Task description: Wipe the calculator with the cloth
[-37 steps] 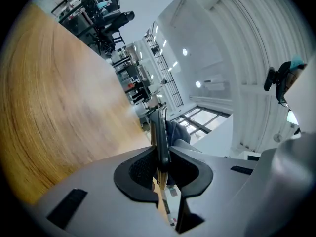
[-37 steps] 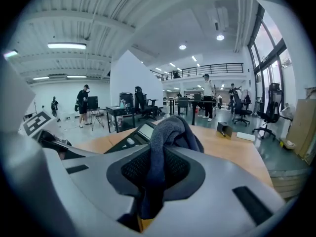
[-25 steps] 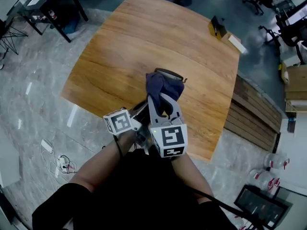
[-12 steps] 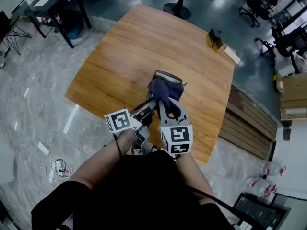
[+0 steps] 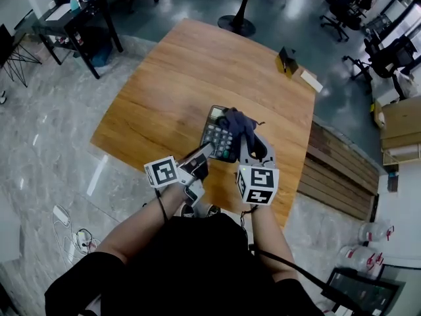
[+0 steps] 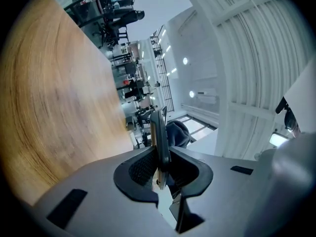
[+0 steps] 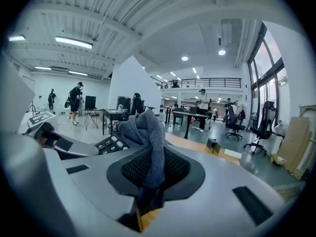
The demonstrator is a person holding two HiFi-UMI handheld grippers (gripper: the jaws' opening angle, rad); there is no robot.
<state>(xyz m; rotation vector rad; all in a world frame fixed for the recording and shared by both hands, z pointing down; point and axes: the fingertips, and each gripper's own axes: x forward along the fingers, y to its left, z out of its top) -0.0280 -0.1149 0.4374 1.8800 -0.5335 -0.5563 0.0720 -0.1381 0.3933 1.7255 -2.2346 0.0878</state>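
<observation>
The calculator (image 5: 219,137) hangs over the near right part of the wooden table (image 5: 177,78). It is pinched at its near end by the left gripper (image 5: 205,153), whose jaws press on its front and back. Its long axis runs away from the person, display end farthest, keys facing up. The right gripper (image 5: 245,137) is clamped on a bunched blue-grey cloth (image 5: 238,120), which lies against the calculator's far right corner. The table's near and right edges lie close to both grippers. Broad wood spreads left and beyond, up to a small box (image 5: 286,61) near the far corner. Grey marbled floor (image 5: 46,130) surrounds the table, with a dark desk (image 5: 72,12) far left and office chairs (image 5: 388,51) far right.
</observation>
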